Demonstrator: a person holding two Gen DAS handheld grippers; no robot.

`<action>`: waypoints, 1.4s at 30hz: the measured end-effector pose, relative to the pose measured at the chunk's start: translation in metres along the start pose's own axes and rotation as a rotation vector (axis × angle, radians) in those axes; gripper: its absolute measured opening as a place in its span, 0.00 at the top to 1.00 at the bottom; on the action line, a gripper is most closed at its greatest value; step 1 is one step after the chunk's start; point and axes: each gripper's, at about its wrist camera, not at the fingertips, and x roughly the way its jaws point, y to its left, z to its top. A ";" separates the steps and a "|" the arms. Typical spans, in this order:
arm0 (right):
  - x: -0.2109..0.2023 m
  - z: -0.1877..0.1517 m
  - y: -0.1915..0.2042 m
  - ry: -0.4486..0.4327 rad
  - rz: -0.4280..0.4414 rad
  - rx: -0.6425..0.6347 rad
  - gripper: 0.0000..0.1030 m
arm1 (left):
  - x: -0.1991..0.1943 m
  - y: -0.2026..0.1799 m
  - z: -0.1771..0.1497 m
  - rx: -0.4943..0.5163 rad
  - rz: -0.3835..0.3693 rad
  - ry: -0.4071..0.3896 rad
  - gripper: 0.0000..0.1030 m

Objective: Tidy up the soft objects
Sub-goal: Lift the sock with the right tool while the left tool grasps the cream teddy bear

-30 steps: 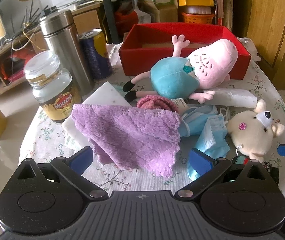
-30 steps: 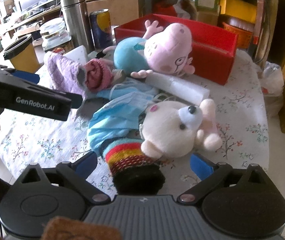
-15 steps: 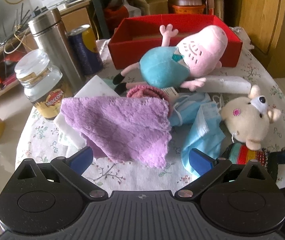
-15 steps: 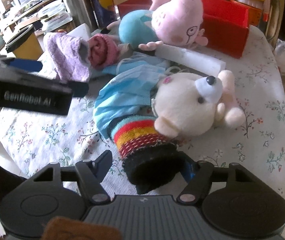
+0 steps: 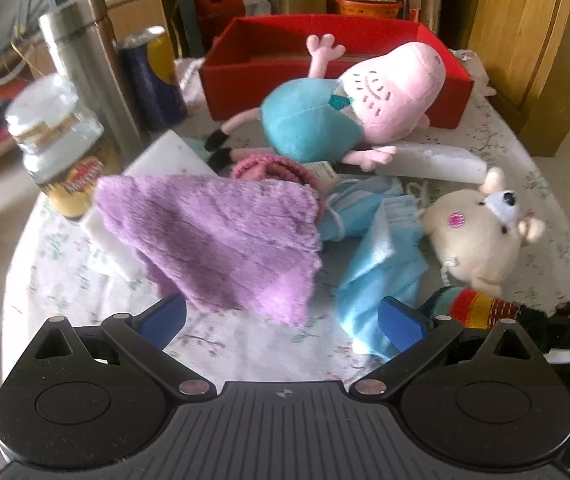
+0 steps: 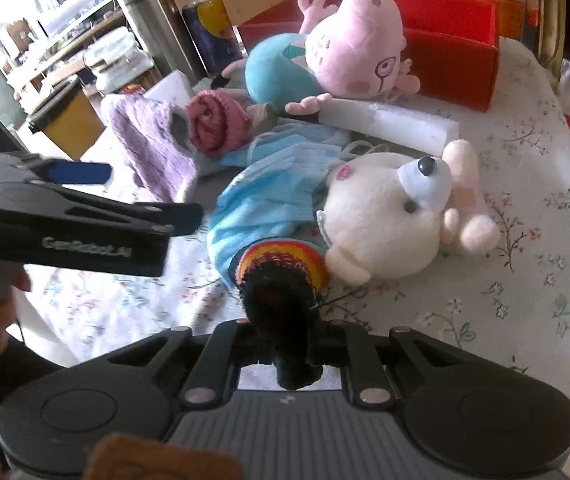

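I see bare desk (image 5: pixel 245 344) between my left fingers (image 5: pixel 161 316); purple cloth (image 5: pixel 221 236) blocks just ahead.

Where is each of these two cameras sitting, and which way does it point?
Left wrist: on the left gripper, looking down over its open jaws at the purple towel.
Right wrist: on the right gripper, its jaws just closed on the striped sock; the left gripper crosses at left.
Both see the pig plush, cream plush and red box.
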 end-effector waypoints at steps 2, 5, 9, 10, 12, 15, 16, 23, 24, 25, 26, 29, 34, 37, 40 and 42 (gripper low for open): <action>-0.009 0.001 0.000 -0.005 0.033 0.018 1.00 | 0.000 -0.001 0.002 -0.009 -0.038 0.004 0.06; -0.028 0.004 -0.004 -0.030 0.059 0.040 1.00 | -0.004 -0.010 0.005 0.020 -0.082 -0.017 0.06; -0.059 0.008 -0.020 -0.091 0.045 0.079 1.00 | -0.006 -0.022 0.013 0.043 -0.147 -0.036 0.10; -0.066 0.010 -0.026 -0.108 0.042 0.096 1.00 | -0.008 -0.025 0.019 0.044 -0.165 -0.043 0.10; -0.076 0.014 -0.038 -0.136 0.029 0.120 1.00 | -0.009 -0.034 0.032 0.059 -0.160 -0.066 0.13; -0.088 0.022 -0.050 -0.175 0.008 0.139 1.00 | -0.008 -0.050 0.053 0.108 -0.145 -0.084 0.31; -0.091 0.025 -0.053 -0.187 0.002 0.142 1.00 | -0.005 -0.055 0.059 0.114 -0.152 -0.076 0.41; -0.117 0.028 -0.095 -0.279 -0.049 0.262 1.00 | 0.018 -0.090 0.052 0.097 -0.325 0.110 0.46; -0.118 0.026 -0.099 -0.280 -0.044 0.278 1.00 | 0.018 -0.100 0.051 0.140 -0.304 0.099 0.44; -0.119 0.025 -0.101 -0.281 -0.041 0.289 1.00 | 0.019 -0.110 0.051 0.179 -0.278 0.085 0.39; -0.120 0.023 -0.103 -0.281 -0.040 0.297 1.00 | 0.021 -0.118 0.051 0.206 -0.259 0.076 0.36; -0.125 0.019 -0.106 -0.287 -0.037 0.304 1.00 | 0.034 -0.135 0.054 0.277 -0.182 0.063 0.30; -0.130 0.026 -0.099 -0.312 -0.034 0.285 1.00 | 0.056 -0.149 0.058 0.345 -0.061 0.037 0.32; -0.124 0.027 -0.099 -0.297 -0.040 0.282 1.00 | 0.063 -0.149 0.064 0.333 -0.035 0.044 0.46; -0.117 0.028 -0.101 -0.275 -0.046 0.294 1.00 | 0.060 -0.138 0.070 0.274 -0.077 0.053 0.56; -0.117 0.029 -0.099 -0.276 -0.044 0.292 1.00 | 0.050 -0.128 0.072 0.257 -0.096 0.060 0.57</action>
